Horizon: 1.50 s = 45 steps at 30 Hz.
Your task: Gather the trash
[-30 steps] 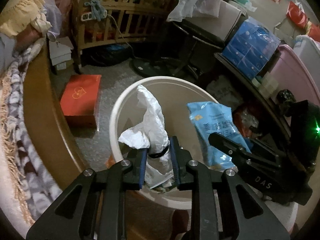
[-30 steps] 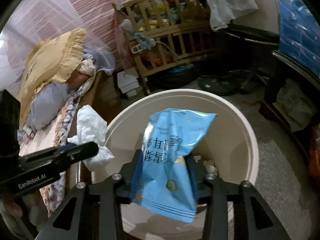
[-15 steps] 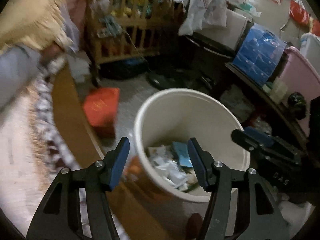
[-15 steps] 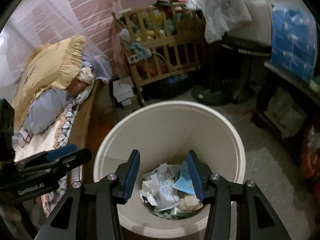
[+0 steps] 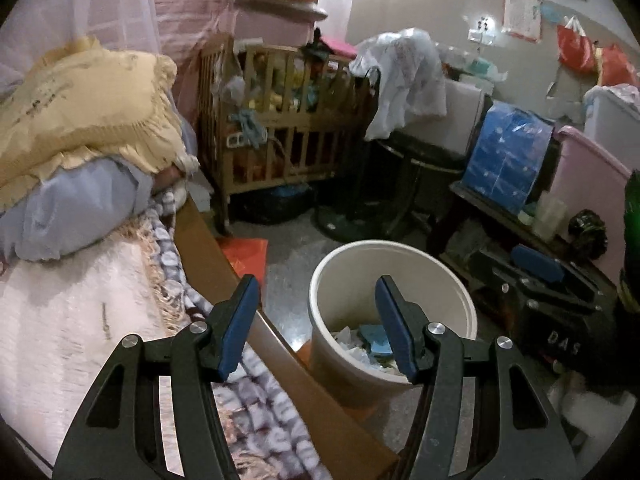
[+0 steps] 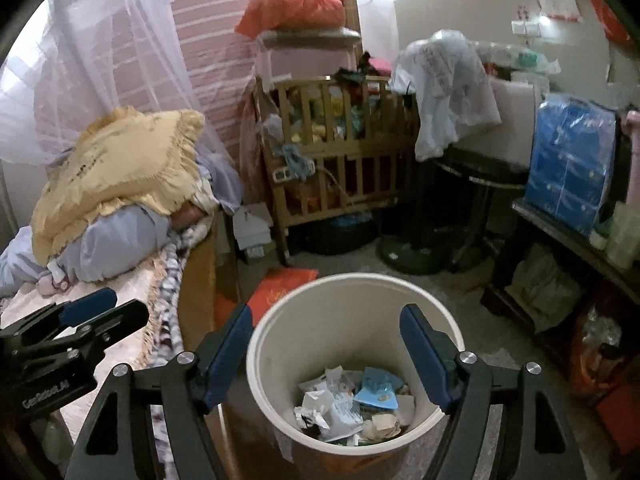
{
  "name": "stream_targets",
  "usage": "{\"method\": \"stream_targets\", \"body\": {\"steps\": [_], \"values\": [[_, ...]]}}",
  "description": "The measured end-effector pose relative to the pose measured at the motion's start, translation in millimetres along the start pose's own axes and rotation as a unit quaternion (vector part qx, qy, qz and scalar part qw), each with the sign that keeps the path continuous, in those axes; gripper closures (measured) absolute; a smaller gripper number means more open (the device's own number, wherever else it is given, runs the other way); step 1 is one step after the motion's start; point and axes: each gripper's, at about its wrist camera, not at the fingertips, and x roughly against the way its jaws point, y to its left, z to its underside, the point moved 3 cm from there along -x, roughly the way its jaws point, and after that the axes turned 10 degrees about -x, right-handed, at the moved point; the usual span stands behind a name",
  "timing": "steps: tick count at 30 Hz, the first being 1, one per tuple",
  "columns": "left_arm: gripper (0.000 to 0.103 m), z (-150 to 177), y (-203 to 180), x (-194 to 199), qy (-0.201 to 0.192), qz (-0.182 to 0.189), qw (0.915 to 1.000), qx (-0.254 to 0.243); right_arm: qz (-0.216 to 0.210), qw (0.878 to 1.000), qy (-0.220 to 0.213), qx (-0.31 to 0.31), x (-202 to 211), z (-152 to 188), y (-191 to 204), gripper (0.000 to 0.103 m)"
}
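Above the round cream plastic bin [image 6: 280,408] of crumpled wrappers [image 6: 352,404], right gripper [image 6: 326,354] and left gripper [image 5: 316,320] stood spread, empty, the right's jaws having just been opening.

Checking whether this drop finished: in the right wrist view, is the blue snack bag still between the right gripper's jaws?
No. The right gripper stands open with nothing between its jaws, and the blue snack bag lies inside the bin.

Left gripper [image 5: 316,322] empty, agape; right gripper [image 6: 326,354] just widened, empty.

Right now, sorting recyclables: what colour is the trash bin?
Cream-white bin; clearest in the right wrist view.
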Motion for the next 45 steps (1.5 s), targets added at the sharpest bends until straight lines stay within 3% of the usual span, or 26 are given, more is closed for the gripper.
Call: {"method": "stream_targets", "body": {"steps": [4, 16, 45], "values": [[0.044, 0.9, 3.7, 22.4, -0.019, -0.023, 0.9994, -0.016, 0.0, 1.0, -0.019, 0.01, 20.3, -4.9, 15.7, 0.027], [0.044, -0.6, 22.4, 51.6, -0.046, -0.041, 0.998, -0.008, -0.008, 0.999, -0.038, 0.016, 50.2, -0.3, 41.3, 0.022], [0.044, 3.4, 26.8, 53.5, -0.049, -0.041, 0.998, -0.003, -0.005, 0.999, -0.043, 0.016, 56.8, 2.6, 44.4, 0.018]]}}
